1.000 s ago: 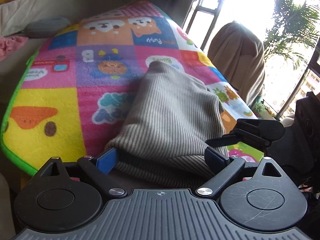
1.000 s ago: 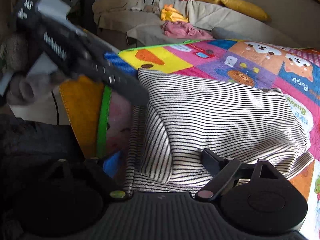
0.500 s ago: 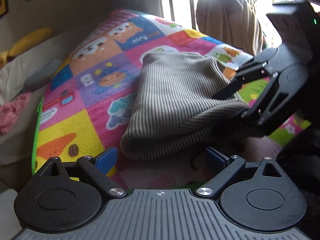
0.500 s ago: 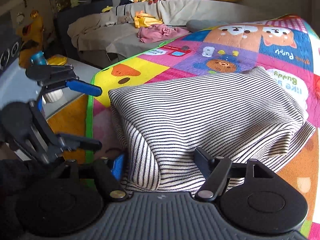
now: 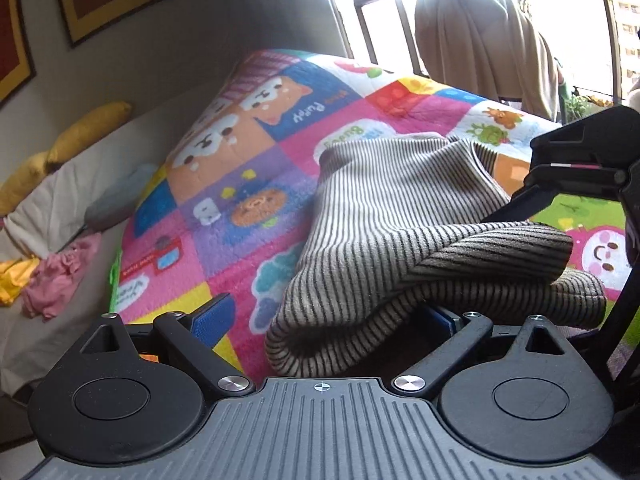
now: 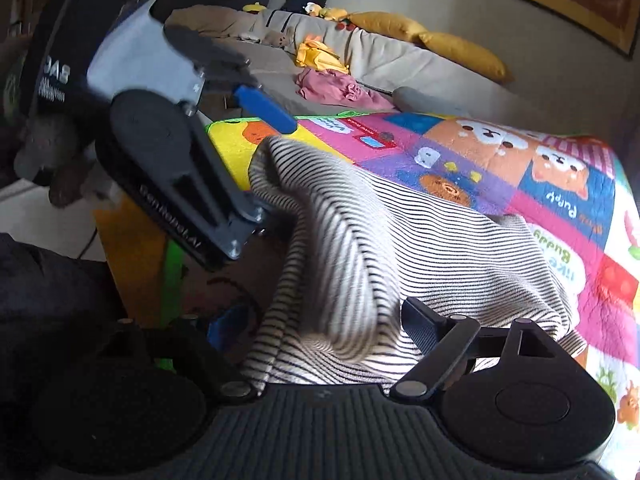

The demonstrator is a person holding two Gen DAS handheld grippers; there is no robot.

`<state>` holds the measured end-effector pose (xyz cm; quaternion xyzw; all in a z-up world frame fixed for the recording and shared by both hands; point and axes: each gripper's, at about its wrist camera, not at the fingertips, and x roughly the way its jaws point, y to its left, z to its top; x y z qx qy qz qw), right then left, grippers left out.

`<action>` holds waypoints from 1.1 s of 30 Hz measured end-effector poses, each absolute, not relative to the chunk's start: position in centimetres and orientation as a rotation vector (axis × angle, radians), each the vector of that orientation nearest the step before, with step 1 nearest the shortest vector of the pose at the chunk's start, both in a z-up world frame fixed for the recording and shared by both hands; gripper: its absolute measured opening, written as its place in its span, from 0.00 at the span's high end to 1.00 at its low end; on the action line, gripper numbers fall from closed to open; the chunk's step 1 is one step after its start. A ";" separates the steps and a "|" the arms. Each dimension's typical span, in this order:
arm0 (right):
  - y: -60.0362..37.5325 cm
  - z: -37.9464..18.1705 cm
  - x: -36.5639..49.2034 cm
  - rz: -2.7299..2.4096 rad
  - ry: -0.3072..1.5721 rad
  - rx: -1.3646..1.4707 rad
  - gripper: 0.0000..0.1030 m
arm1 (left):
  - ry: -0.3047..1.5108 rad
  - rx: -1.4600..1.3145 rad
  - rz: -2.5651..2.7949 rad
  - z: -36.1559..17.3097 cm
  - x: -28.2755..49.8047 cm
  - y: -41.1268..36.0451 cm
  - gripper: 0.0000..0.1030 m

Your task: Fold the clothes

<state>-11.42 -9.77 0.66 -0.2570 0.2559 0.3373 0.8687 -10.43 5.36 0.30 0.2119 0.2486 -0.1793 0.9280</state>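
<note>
Striped garment (image 5: 400, 216) lies bunched at centre frame on the cartoon play mat (image 5: 248, 184), its near hem apparently raised for folding. Left gripper (image 5: 332, 320) stands apart, unclamped; right gripper (image 6: 320, 328) is opening, cloth between its jaws.

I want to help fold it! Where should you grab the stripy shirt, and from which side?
Probably grab the stripy shirt by its thick rolled edge, nearest the left gripper. That edge bulges up off the colourful mat, so one finger can slide under and one over. Come from the near side, low and level. The flat middle gives nothing to pinch.
</note>
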 end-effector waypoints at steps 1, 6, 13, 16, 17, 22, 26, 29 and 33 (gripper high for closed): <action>-9.7 0.5 -11.3 0.694 0.522 -0.542 0.18 | 0.506 0.426 -0.374 0.5 -10.3 5.4 0.05; -11.7 1.8 -9.1 0.610 0.538 -0.408 0.54 | 0.491 0.397 -0.453 1.2 -10.8 6.8 0.05; -16.0 3.8 -6.7 0.586 0.593 -0.216 0.54 | 0.482 0.435 -0.548 0.2 -10.8 8.1 0.04; -17.2 4.2 -6.2 0.574 0.601 -0.156 0.54 | 0.490 0.484 -0.579 -1.3 -9.3 6.5 0.04; -17.6 4.4 -6.2 0.570 0.598 -0.142 0.54 | 0.476 0.507 -0.584 -1.6 -8.9 5.9 0.04; -19.3 4.9 -6.1 0.551 0.571 -0.120 0.54 | 0.313 0.621 -0.610 -1.9 -7.7 2.6 0.04; -20.4 4.9 -6.3 0.516 0.531 -0.177 0.49 | 0.156 0.689 -0.670 -2.2 -7.5 0.4 0.04; -21.2 4.8 -6.2 0.500 0.515 -0.213 0.46 | 0.135 0.741 -0.719 -3.1 -7.1 -1.0 0.04; -21.7 4.6 -6.1 0.499 0.485 -0.289 0.43 | 0.175 0.745 -0.777 -4.0 -6.6 -2.1 0.32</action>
